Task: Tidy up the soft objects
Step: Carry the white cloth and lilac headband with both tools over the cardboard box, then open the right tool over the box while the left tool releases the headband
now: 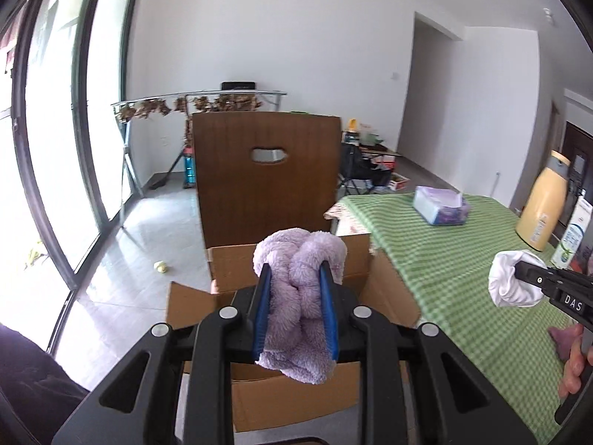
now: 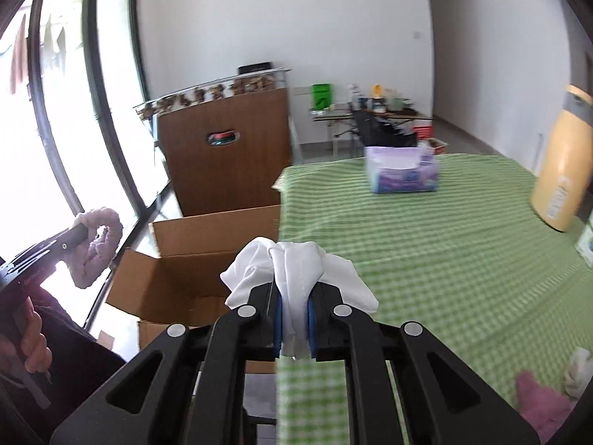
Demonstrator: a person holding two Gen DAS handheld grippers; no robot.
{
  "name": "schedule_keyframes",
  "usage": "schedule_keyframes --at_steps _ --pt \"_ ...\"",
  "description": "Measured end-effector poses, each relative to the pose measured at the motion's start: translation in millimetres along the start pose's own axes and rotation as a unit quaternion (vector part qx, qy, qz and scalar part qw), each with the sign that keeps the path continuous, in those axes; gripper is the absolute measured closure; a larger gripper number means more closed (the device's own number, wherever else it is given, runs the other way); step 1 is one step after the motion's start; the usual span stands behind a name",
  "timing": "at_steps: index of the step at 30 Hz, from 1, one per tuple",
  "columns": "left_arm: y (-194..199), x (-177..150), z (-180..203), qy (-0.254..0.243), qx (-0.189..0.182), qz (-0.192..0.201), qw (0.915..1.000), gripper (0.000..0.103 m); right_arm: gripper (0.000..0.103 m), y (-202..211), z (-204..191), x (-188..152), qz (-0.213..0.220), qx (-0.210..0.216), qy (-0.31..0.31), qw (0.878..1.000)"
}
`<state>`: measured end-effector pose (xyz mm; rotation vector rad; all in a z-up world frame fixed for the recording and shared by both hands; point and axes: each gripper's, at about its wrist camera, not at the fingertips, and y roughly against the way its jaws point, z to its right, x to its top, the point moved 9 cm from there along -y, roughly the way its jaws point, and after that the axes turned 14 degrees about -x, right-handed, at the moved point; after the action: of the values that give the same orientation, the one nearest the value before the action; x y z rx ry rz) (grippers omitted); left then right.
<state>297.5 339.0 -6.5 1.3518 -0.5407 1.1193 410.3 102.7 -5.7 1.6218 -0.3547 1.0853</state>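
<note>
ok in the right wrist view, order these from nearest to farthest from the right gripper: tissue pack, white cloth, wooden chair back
1. White cloth: clamped in the right gripper, over the near table edge.
2. Tissue pack: farther up the green checked table, slightly right.
3. Wooden chair back: beyond the table's left edge, behind the cardboard box.
</note>
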Motion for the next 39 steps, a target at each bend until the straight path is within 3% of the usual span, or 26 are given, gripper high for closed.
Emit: schedule_keyframes --at_steps 4,7,11,14,21,22,23,24,26,34,37,38,39 --pt "-3.2 -11.1 -40.2 0.019 0.018 -0.013 0.9996 0.081 0.093 -39.7 -68.4 12.1 -0.014 0.048 0.050 0.998" --pt "-20.3 -26.7 -58.5 0.037 0.031 -0.047 0.9977 0.081 0.093 -65.4 -97.6 14.5 -0.032 0.065 0.071 0.995" --pt "-49.3 -40.2 -67.1 0.056 0.020 -0.084 0.9947 0.081 0.093 -100.7 -112.1 16.0 -0.063 0.073 0.077 0.992" --pt "-75.1 -42.9 -72.3 0.062 0.027 -0.097 0.9930 0.081 0.092 -144.9 -116.9 13.4 -0.113 0.076 0.076 0.988" --pt "-118.1 -53.2 -84.4 0.085 0.032 -0.134 0.9868 0.080 0.090 -214.6 -116.4 -2.6 -0.184 0.052 0.081 0.978" --pt "-125.6 -58.0 -87.0 0.095 0.028 -0.149 0.9839 0.080 0.087 -219.4 -115.8 -5.1 -0.188 0.050 0.081 0.977" --pt "-132.4 -61.8 -89.0 0.103 0.024 -0.158 0.9819 0.080 0.076 -221.5 -115.2 -6.5 -0.190 0.049 0.081 0.977" --pt "-137.4 -64.6 -90.7 0.106 0.027 -0.162 0.9806 0.080 0.055 -225.4 -113.8 -7.4 -0.192 0.042 0.083 0.977" --pt "-143.2 -68.9 -91.9 0.102 0.032 -0.170 0.9795 0.080 0.040 -226.4 -111.7 -4.7 -0.185 0.033 0.081 0.979" --pt "-163.5 -72.2 -104.7 0.108 0.050 -0.196 0.9733 0.078 0.040 -210.5 -114.1 17.2 -0.149 0.043 0.084 0.984" --pt "-173.7 -73.7 -113.8 0.119 0.058 -0.213 0.9681 0.071 0.039 -200.5 -111.2 20.9 -0.138 0.045 0.085 0.986" --pt "-177.4 -74.0 -116.7 0.120 0.061 -0.221 0.9660 0.061 0.039 -198.6 -110.8 20.9 -0.136 0.045 0.087 0.986" --pt "-180.3 -74.2 -118.2 0.119 0.064 -0.229 0.9640 0.059 0.039 -196.0 -109.6 21.5 -0.134 0.046 0.087 0.986"
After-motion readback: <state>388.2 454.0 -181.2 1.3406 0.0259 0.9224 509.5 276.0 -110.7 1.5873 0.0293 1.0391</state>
